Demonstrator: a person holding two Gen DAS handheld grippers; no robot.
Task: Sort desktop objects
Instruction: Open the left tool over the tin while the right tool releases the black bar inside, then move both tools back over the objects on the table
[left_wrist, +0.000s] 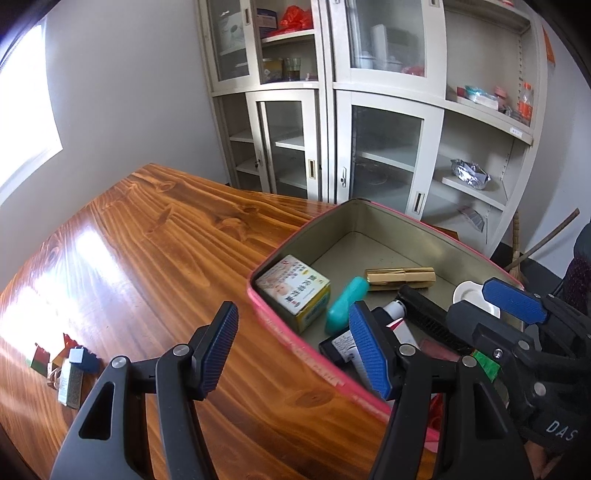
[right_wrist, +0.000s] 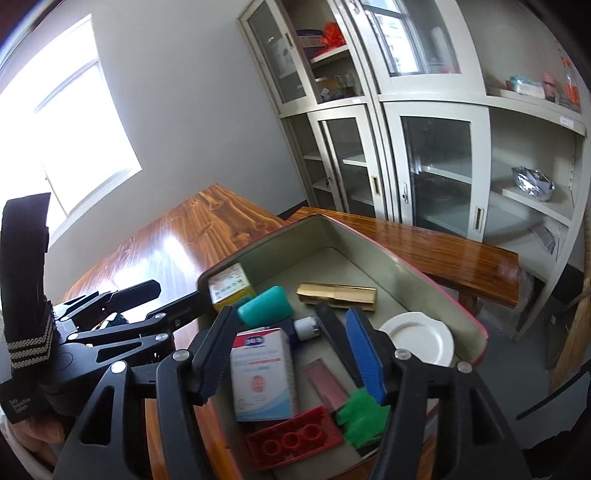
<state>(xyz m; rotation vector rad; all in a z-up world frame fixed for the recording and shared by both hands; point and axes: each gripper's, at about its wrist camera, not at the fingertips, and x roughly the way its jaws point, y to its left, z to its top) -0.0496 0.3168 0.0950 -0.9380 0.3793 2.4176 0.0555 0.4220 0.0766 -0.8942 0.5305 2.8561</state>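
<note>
A pink-rimmed tin box sits on the wooden table and holds the sorted things: a yellow-and-white carton in its far left corner, a teal case just beside it, a gold bar-shaped pack farther right, a white round lid against the right wall, and nearer, a white-and-blue baby-product carton, a red block with three round holes and a green comb-like piece. The right hand-held gripper hangs over the near part of the box, its jaws standing wide apart with nothing pressed between them; the baby-product carton lies below the gap. The left hand-held gripper straddles the box's near left rim, one finger over the table, the other over the box, also wide open and empty. To the near left on the table, well apart from the box, lies a small cluster of leftover items. Pale glass-door cabinets stand behind the table.
</note>
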